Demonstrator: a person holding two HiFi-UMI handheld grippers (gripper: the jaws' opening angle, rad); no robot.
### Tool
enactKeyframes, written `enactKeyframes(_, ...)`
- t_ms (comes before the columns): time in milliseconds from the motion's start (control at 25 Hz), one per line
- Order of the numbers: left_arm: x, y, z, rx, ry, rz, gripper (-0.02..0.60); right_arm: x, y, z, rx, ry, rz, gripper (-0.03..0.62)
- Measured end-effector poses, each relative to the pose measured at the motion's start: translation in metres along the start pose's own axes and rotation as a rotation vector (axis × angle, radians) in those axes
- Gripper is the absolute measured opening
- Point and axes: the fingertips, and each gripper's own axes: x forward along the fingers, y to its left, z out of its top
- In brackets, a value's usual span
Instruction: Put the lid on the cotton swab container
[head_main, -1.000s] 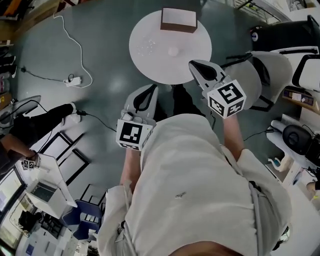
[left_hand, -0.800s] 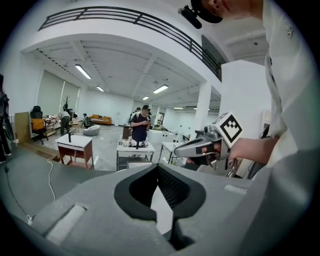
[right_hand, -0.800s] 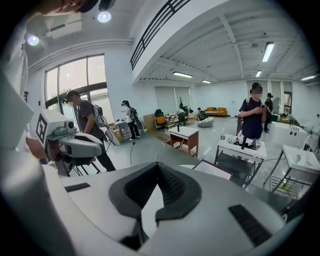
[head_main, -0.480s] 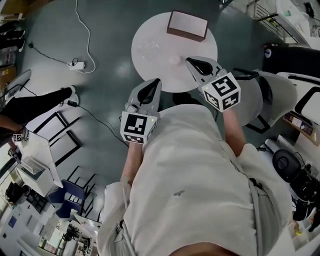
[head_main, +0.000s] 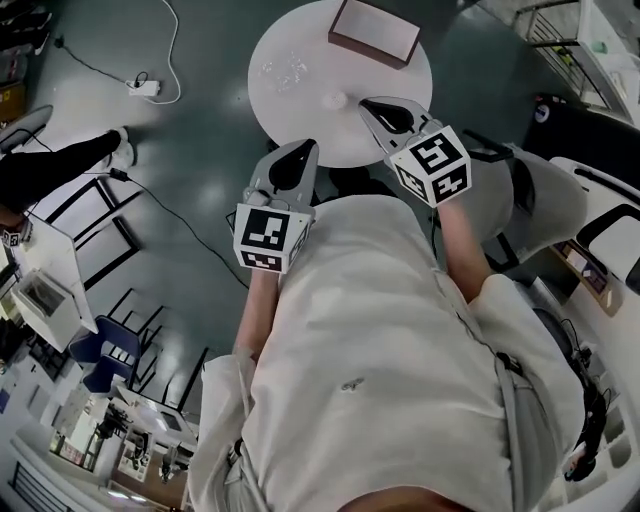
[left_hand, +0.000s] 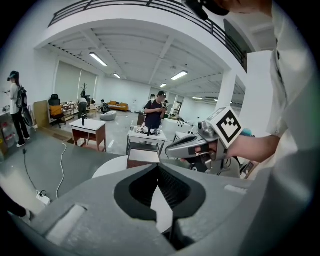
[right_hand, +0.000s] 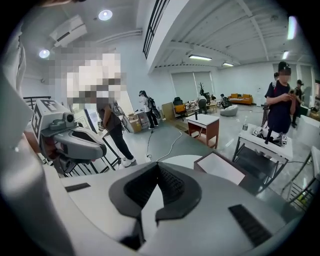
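- The right gripper (head_main: 378, 108), grey with a black-and-white marker cube, has moved further in over the near edge of the round white table (head_main: 290, 125). Its tip is now close to the small white round lid (head_main: 336, 99).
- The left gripper (head_main: 298, 155) has come closer to the table's rim.
- The head view has swung, so the brown, white-topped box (head_main: 375, 30) now sits nearer the top edge.

I see grey-green floor (head_main: 210, 120), round white table (head_main: 310, 128), power strip w/ cable (head_main: 143, 87), ceiling strip lights (left_hand: 97, 59), orange sofa (left_hand: 118, 105) far back
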Motion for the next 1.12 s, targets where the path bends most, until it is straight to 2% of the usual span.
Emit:
enactKeyframes(120, 0.01, -0.001, -0.011, -0.014, 0.016, -0.005, 0.008, 0.006, -0.007, -0.014, 0.015, 0.025, 0.004, 0.006)
enactKeyframes(360, 0.047, 0.017, -0.038, 0.017, 0.033, -0.01, 0.008, 0.036, -0.017, -0.038, 0.005, 0.068, -0.012, 0.006)
enactKeyframes(720, 0.116, 0.038, -0.088, -0.079, 0.044, -0.044, 0.008, 0.08, -0.035, -0.082, -0.02, 0.143, -0.001, 0.006)
enactKeyframes(880, 0.136, 0.044, -0.099, -0.111, 0.062, -0.006, 0.008, 0.092, -0.042, -0.098, -0.021, 0.179, -0.004, 0.006)
enactKeyframes(1120, 0.156, 0.048, -0.116, -0.113, 0.092, 0.024, 0.008, 0.112, -0.05, -0.111, -0.022, 0.204, 0.0, 0.006)
